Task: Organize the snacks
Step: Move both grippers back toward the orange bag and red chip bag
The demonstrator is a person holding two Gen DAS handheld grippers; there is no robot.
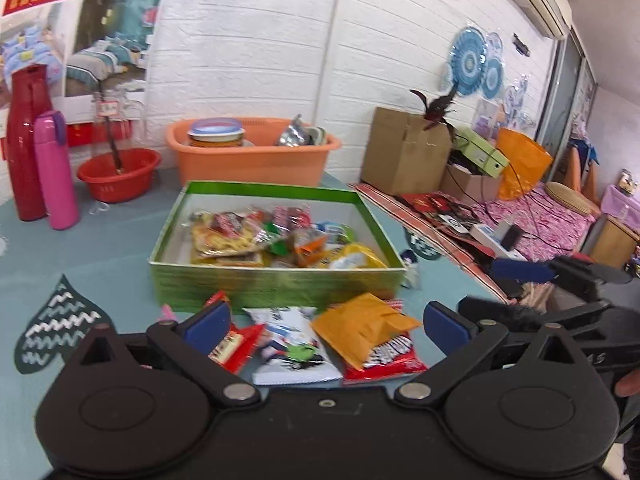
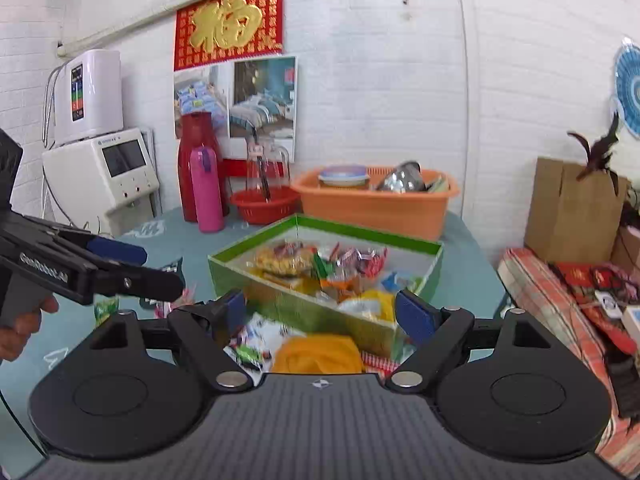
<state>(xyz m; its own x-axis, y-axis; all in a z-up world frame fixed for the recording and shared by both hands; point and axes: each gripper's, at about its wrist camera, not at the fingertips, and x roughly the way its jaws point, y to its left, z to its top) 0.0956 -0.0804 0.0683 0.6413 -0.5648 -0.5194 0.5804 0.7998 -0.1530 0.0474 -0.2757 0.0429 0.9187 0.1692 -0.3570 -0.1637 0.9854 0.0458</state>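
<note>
A green box [image 1: 276, 286] [image 2: 320, 312] with a white inside stands on the blue-grey table, holding several snack packets [image 1: 276, 238]. In front of it lie loose packets: an orange one [image 1: 362, 326] [image 2: 320, 354], a white one [image 1: 290, 344] [image 2: 260, 340] and red ones [image 1: 234, 346]. My left gripper [image 1: 326, 322] hovers open just above these loose packets, with nothing between its fingers. My right gripper [image 2: 326, 308] is open too, above the orange packet and the box's near corner. In the right wrist view the left gripper [image 2: 132, 268] shows from the side at the left edge.
An orange basin [image 1: 256, 160] with dishes, a red basket [image 1: 118, 174], a red jug [image 1: 26, 140] and a pink flask [image 1: 56, 172] stand at the table's back. A cardboard box [image 1: 404, 152] and clutter on a patterned bench [image 1: 540, 216] lie to the right. A small green packet [image 2: 106, 308] lies at left.
</note>
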